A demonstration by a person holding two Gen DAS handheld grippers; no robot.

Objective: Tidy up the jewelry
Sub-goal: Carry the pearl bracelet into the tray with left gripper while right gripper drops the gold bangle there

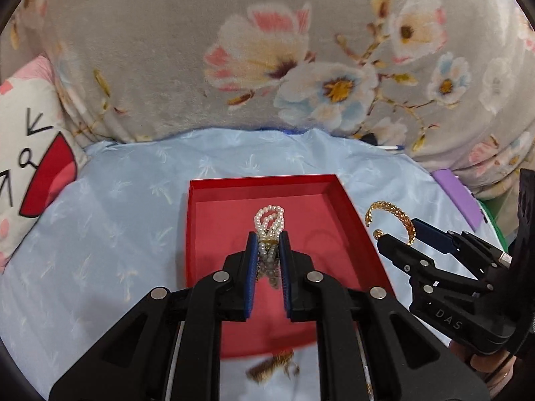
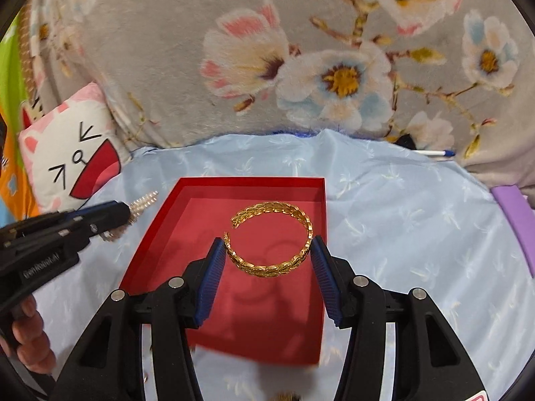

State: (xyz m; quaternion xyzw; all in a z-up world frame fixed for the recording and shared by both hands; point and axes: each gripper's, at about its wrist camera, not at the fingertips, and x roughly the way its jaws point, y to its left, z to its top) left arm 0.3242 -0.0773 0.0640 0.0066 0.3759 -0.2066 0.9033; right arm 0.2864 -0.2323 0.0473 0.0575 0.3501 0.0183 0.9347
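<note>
So both grippers are up over the red box (image 1: 200, 220) at once. The left gripper (image 1: 268, 244) is clamped on a multi-strand pearl bracelet (image 1: 269, 220): the blue pads squeeze the bunched strands in the middle, a loop of pearls pokes out past the fingertips, and the rest hangs down between the fingers. There's a thin gold band around the strands right where the pads bite. In the left wrist view the bracelet sits over the middle of the box floor, clear of it.

The right gripper (image 2: 267, 250) is gripping a gold open cuff bangle (image 2: 271, 237) with a leafy braided pattern. The two blue ribbed pads press on opposite sides of the ring, so the jaws stand fairly wide, and the gap in the cuff faces away to the upper left. It's held roughly flat over the box, with its shadow showing on the red floor below (so it isn't resting on it).

The box is a shallow open tray with low walls, sitting on a pale blue bedsheet (image 1: 117, 200) with a little white print. Behind it there's a grey floral blanket (image 1: 167, 50), and a cartoon cat pillow (image 1: 30, 153) off to the left. A pen (image 2: 434, 152) lies at the far right edge of the sheet, and something purple (image 2: 515, 214) peeks in on the right. Another blurry gold piece (image 1: 271, 366) lies on the sheet just in front of the box, too smeared to tell what it is.
</note>
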